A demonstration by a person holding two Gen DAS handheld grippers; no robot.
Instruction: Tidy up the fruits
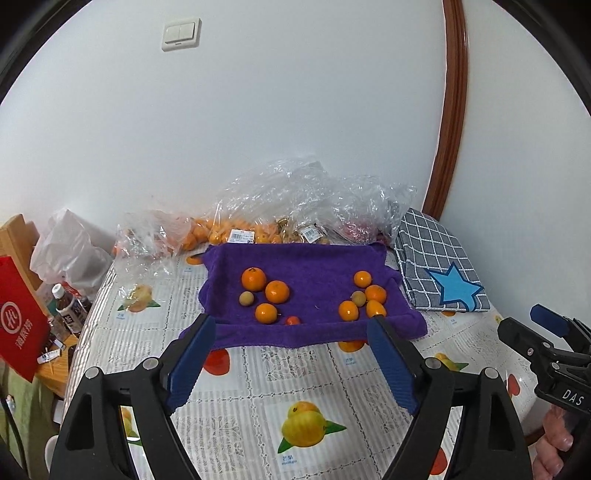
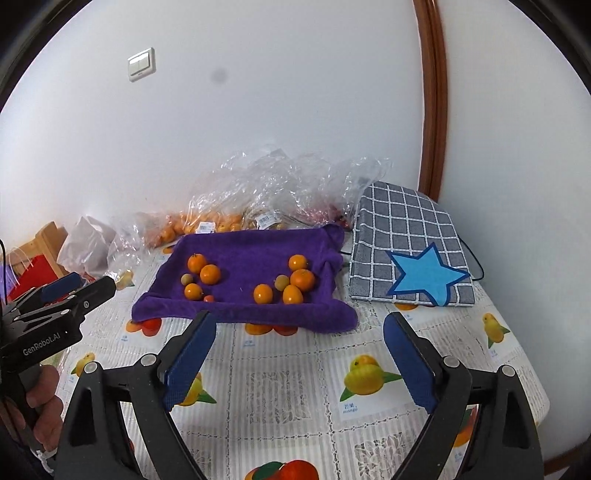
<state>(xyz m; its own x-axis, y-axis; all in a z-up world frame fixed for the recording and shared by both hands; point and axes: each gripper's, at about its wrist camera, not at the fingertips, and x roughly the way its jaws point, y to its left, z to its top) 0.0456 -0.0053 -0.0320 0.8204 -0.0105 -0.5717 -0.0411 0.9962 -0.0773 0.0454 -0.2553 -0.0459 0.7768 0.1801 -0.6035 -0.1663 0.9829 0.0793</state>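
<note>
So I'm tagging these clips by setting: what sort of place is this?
Most likely a home, perhaps a dining corner: a table under a fruit-print tablecloth, shop bags of fruit against a plain wall with a light switch, and a wooden door frame.

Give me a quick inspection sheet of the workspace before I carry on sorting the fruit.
Surface: table under a fruit-print cover.
Job's things: purple towel spread flat, bearing two groups of loose fruit: left group of three oranges, a pale round fruit and a tiny red one; right group of four orange fruits around a pale one.
Clutter: clear plastic bags of fruit by the wall; folded checked cloth with a blue star, right of the towel.
Grippers: left gripper and right gripper both open, nothing between the fingers.
Cables: thin dark cable beside the checked cloth.
Surroundings: white wall, light switch, wooden door frame, bottles and a red bag left of the table.
</note>
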